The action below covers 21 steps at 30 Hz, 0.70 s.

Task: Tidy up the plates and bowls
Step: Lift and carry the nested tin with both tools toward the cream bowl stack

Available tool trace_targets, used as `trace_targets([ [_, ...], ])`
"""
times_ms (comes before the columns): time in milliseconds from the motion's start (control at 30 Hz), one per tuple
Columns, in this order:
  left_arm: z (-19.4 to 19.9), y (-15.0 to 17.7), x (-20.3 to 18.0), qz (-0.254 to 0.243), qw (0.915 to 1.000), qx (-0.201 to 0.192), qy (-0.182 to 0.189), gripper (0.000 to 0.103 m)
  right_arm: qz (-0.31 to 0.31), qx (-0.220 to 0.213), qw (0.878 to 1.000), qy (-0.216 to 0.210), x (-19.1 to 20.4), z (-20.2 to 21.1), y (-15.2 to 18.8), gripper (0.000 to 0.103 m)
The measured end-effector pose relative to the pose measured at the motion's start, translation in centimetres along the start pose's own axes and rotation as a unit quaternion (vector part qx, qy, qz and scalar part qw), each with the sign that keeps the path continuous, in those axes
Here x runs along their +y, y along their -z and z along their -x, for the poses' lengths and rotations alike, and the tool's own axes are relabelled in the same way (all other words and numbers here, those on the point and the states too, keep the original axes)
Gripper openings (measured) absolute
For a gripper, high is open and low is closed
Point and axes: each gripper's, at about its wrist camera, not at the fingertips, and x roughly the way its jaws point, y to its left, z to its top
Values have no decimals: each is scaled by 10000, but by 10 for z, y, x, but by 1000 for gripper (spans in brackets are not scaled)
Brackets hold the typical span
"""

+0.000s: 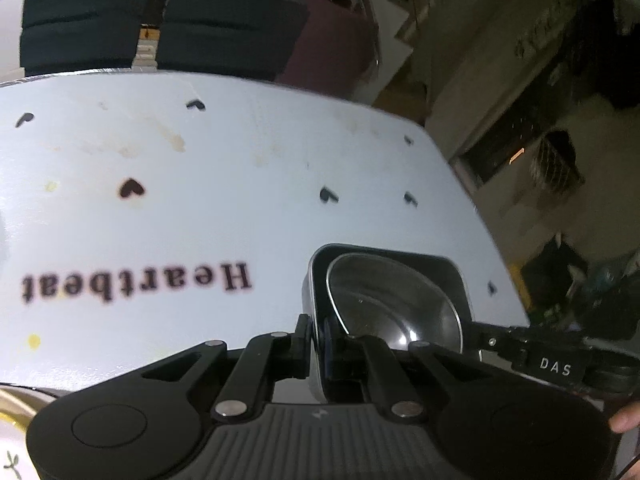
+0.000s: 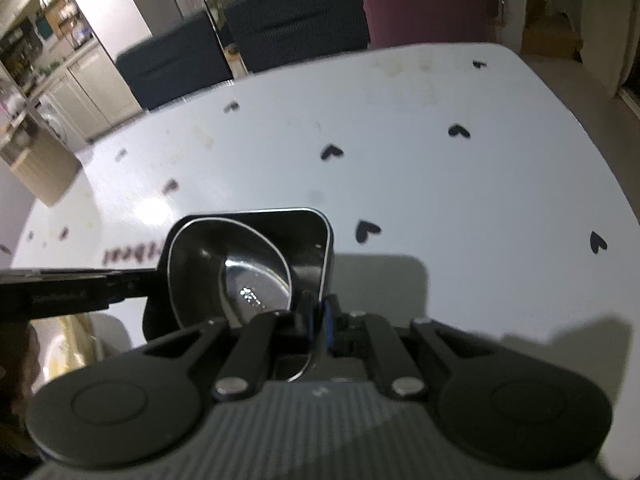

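"Heartbeat" on table (image 1: pixel 280 152); "DAS" on right gripper (image 1: pixel 464 330)

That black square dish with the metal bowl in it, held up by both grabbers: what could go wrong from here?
1. Both the left gripper and the right gripper pinch only the thin rim of the black square dish, so it might slip or tilt.
2. The metal bowl sits loose inside and tilted; it could slide out.
3. Uneven pulling could twist the dish above the table.

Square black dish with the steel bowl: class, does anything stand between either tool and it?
Nothing visible: the left tool and right tool each already clamp a wall of the square black dish.
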Motion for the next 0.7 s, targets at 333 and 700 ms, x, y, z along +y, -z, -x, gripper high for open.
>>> trace_targets([
  [333,53,6,15,262,9979,-570,151,6,-207,-469,9971,-564,13,28,-4,7],
  [700,117,22,54,501,9925,-1114,33,6,72,-692,9919,-1062,64,27,-9,7],
])
